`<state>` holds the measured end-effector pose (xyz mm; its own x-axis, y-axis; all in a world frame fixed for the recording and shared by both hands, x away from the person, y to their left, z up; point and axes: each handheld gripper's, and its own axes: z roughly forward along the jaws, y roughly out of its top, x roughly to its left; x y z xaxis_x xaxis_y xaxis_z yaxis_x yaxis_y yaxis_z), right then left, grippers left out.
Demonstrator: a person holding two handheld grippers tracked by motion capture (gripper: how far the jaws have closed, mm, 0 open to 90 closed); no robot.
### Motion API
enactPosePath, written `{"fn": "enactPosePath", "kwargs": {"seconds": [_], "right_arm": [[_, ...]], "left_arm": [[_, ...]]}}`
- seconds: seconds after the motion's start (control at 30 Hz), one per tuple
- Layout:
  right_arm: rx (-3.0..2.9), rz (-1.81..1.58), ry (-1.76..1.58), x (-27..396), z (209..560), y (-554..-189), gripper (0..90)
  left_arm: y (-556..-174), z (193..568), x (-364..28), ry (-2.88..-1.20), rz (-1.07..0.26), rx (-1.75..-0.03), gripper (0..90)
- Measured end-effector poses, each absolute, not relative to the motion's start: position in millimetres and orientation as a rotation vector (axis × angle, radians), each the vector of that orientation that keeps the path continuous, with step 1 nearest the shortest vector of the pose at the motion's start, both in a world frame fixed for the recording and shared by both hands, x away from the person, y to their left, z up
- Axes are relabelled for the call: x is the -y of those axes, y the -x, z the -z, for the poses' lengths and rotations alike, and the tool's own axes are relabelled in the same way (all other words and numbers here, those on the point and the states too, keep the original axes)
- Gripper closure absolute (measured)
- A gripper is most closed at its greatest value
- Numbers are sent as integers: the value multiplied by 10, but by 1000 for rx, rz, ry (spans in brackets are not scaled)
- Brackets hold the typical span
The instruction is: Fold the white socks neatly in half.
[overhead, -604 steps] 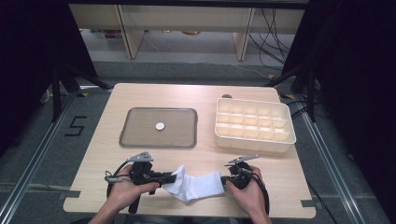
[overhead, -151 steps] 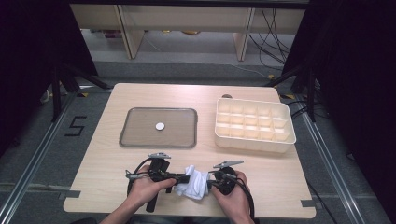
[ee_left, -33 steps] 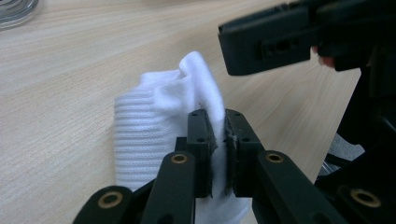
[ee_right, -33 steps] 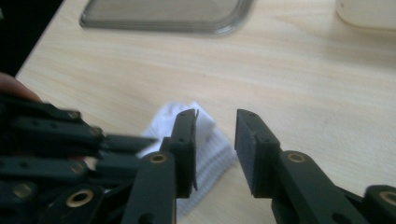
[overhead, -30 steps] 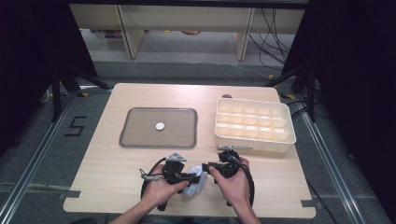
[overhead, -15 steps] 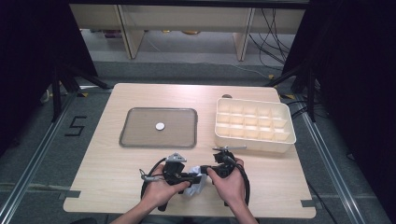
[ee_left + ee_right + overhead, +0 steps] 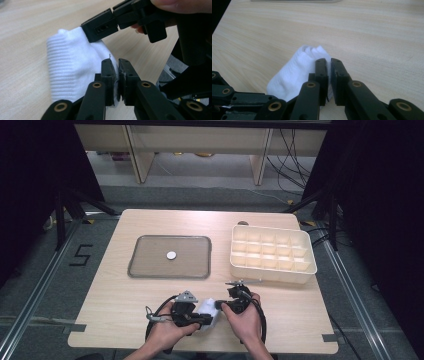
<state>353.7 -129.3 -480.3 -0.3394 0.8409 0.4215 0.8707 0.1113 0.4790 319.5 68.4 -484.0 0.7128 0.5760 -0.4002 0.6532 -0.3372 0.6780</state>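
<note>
I have both grippers at the near edge of the table, meeting over a folded white sock. The left gripper is clenched on the sock: in the left gripper view its two jaws stand almost together with a thin fold of white cloth pinched between them. The right gripper is also clenched on the sock, with only a narrow slit between its jaws and the cloth caught there at the left jaw. How much cloth sits inside that slit I cannot tell, because the jaws cover it.

In the high view the sock lies on the wood between my two hands, and most of it is hidden under the grippers and my fingers; only a small white patch shows. In the left gripper view the ribbed cuff is clear, but the far end is covered by the other gripper, which presses on top of it. Farther back stand a grey tray with a small white disc and a cream divided box, both well apart from the sock.
</note>
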Motion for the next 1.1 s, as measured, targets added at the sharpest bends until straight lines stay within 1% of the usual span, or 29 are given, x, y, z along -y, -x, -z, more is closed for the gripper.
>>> {"fn": "enactPosePath", "kwargs": {"seconds": [0.03, 0.1, 0.27, 0.5, 0.57, 0.63, 0.73, 0.8, 0.87, 1.1], "right_arm": [[2332, 1090, 1771, 1291, 4826, -3531, 849], [2339, 1037, 1781, 1304, 4831, -3539, 849], [2308, 1059, 1770, 1300, 4838, -3537, 849], [2325, 1085, 1769, 1301, 4858, -3543, 836], [2319, 1054, 1772, 1330, 4818, -3557, 790], [2302, 1085, 1788, 1369, 4753, -3566, 707], [2248, 1162, 1816, 1392, 4643, -3568, 606], [2271, 1187, 1742, 1422, 4639, -3596, 533], [2264, 1142, 1719, 1410, 4686, -3614, 502], [2230, 1090, 1706, 1344, 4856, -3631, 463]], "left_arm": [[-3202, 4851, -685, -2045, 126, -929, 834], [-3201, 4864, -673, -2037, 124, -937, 837], [-3207, 4883, -671, -2042, 133, -941, 839], [-3202, 4885, -658, -2055, 112, -942, 839], [-3211, 4888, -659, -2044, 124, -932, 838], [-3216, 4886, -662, -2045, 136, -928, 837], [-3217, 4889, -658, -2040, 141, -931, 835], [-3216, 4886, -653, -2038, 140, -934, 834], [-3210, 4881, -649, -2043, 126, -934, 833], [-3217, 4885, -647, -2046, 131, -931, 831]]}}
